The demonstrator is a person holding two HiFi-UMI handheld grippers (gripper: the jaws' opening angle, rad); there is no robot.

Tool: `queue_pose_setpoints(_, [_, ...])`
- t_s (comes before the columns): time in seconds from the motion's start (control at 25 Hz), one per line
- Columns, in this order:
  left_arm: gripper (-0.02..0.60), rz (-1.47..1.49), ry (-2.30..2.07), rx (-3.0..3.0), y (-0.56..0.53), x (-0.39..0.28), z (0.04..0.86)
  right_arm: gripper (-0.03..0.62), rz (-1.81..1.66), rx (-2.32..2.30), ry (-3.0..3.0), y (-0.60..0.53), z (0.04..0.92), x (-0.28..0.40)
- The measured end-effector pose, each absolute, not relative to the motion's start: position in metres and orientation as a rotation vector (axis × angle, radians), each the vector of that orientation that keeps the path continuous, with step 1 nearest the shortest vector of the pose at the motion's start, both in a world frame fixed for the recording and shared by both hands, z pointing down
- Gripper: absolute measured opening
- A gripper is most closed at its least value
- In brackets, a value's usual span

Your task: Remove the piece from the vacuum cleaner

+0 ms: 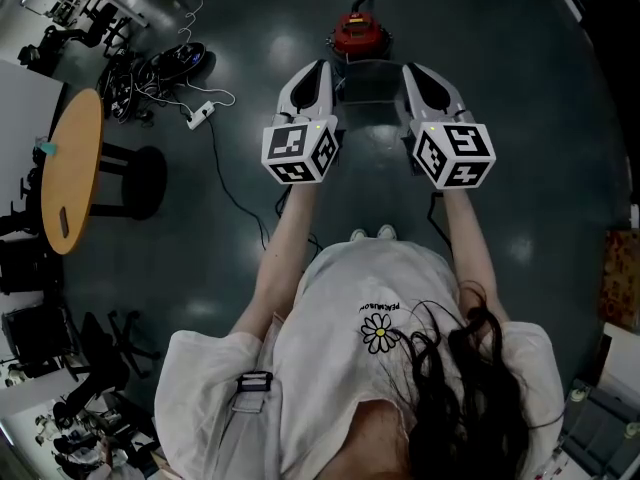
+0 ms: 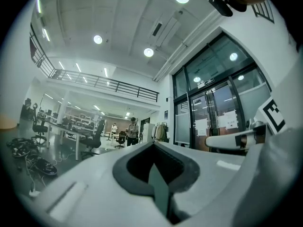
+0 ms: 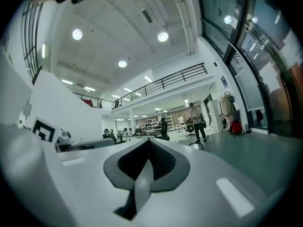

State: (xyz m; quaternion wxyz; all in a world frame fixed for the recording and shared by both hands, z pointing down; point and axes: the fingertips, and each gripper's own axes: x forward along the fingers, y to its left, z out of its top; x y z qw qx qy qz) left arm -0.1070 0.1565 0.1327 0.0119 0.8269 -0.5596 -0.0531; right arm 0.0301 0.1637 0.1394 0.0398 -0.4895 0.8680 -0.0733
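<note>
A red vacuum cleaner [image 1: 358, 34] stands upright on the dark floor [image 1: 520, 118].

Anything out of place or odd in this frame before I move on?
Only floor clutter: a tangle of black cables and a white power strip lie loose on the dark floor, left of the red vacuum cleaner. The left gripper and right gripper are both shut on nothing.

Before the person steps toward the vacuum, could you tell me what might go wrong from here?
A cable lies on the floor near the shoes: a trip risk. The left claw and right claw are both shut and empty; unless opened, they could merely knock the vacuum.
</note>
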Motion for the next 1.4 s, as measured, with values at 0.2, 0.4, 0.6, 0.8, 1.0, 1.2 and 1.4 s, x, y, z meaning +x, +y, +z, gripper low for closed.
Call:
queue_pose_setpoints(0.2, [0.002, -0.151, -1.74, 2.568, 0.155, -0.1, 0.147, 0.017, -0.377, -1.274, 2.558, 0.165, 0.134, 0.046])
queue_pose_setpoints(0.4, [0.002, -0.158, -1.741, 2.547, 0.16, -0.092, 0.151, 0.023, -0.472, -1.351, 2.551, 0.157, 0.151, 0.065])
queue_pose_setpoints(0.6, [0.002, -0.15, -1.756, 2.495, 0.159, -0.098, 0.166, 0.021, -0.487, -1.46, 2.588, 0.147, 0.182, 0.073])
queue_pose_setpoints(0.8, [0.002, -0.135, -1.755, 2.48, 0.139, -0.098, 0.172, 0.022, -0.559, -1.438, 2.642, 0.129, 0.204, 0.071])
queue_pose_setpoints(1.0, [0.002, -0.143, -1.74, 2.466, 0.11, -0.101, 0.183, 0.023, -0.577, -1.448, 2.644, 0.105, 0.215, 0.067])
queue_pose_setpoints(1.2, [0.002, -0.147, -1.714, 2.457, 0.054, -0.1, 0.2, 0.023, -0.566, -1.46, 2.683, 0.053, 0.227, 0.066])
queue_pose_setpoints(1.4, [0.002, -0.151, -1.693, 2.458, -0.022, -0.107, 0.21, 0.023, -0.435, -1.486, 2.781, -0.017, 0.231, 0.054])
